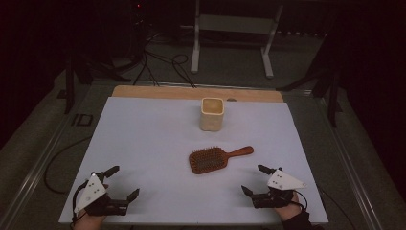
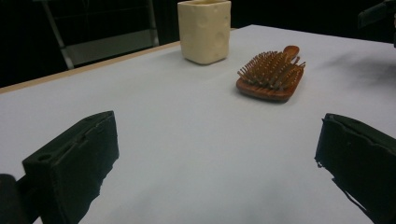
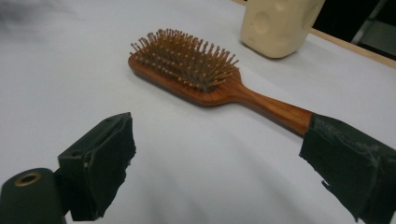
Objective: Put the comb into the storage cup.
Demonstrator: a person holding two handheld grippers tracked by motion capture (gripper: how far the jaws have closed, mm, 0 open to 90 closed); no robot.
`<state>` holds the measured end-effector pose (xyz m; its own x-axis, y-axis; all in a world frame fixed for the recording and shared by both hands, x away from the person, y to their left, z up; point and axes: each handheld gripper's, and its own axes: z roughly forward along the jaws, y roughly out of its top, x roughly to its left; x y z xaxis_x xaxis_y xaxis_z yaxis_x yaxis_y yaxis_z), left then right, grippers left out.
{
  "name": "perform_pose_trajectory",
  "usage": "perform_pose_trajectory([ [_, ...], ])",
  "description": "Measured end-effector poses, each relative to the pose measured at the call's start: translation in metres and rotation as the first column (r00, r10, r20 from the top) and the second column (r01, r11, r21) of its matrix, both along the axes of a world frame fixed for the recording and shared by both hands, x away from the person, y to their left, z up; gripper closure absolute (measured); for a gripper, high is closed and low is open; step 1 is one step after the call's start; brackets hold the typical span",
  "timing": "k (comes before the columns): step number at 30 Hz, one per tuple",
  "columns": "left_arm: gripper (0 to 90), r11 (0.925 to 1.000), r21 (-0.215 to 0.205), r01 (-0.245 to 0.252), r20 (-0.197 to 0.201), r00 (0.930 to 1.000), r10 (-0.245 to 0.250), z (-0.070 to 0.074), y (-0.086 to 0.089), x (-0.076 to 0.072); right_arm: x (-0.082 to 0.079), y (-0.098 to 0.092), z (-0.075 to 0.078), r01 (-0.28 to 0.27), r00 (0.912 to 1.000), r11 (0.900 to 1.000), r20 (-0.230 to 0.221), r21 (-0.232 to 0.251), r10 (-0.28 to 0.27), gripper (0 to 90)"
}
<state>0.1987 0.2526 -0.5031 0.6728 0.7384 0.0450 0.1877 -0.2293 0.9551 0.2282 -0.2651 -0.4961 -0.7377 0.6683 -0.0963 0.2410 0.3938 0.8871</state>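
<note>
A: Hairbrush [image 1: 207, 160] lies bristles-up near mid-desk, handle pointing toward the right side, well short of the cream cup [image 1: 212, 114] standing upright behind it, w/ clear white desk [image 1: 143, 139] between the two. My guess: it's laid flat and alone so either tool can get at it w/o bumping anything.

B: And the tools?

A: Left gripper [image 1: 125, 182] and right gripper [image 1: 254, 179] sit low at the near edge, one per corner, each in a person's hand, both angled inward toward the brush. Looks like a ready stance, approx. symmetrical, nothing in hand yet.

B: Fingers — how wide?

A: Both pairs spread wide. In the left gripper view the two black fingers [image 2: 74, 163] stand far apart w/ bare desk between; brush and cup sit well ahead. In the right gripper view the fingers [image 3: 100, 163] are likewise splayed, holding nothing. The far end of the wooden handle [image 3: 280, 112] runs behind the right-hand finger in that view; whether it touches there I can't tell, but the high view shows the gripper apart from the brush.

B: Which one's closer?

A: Right, by a fair bit. Handle end points its way, so I'd judge that's the likely first grab, w/ the cup as a probable destination.
</note>
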Motion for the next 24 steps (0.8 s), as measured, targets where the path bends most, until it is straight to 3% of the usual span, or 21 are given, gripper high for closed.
perform_pose_trajectory([
  [11, 0.0, 1.0, 0.003, 0.006, 0.001, 1.0, -0.006, 0.0002, -0.0004, -0.0002, 0.002, 0.0, -0.0011, -0.01, 0.9989, 1.0, -0.045, -0.017, 0.01, 9.0],
  [24, 0.0, 0.9999, 0.004, 0.012, -0.001, 0.9999, -0.012, -0.0004, 0.0, 0.0, -0.0002, 0.0039, 0.0048, -0.029, 0.9982, 0.999, -0.053, -0.019, 0.028, 9.0],
])
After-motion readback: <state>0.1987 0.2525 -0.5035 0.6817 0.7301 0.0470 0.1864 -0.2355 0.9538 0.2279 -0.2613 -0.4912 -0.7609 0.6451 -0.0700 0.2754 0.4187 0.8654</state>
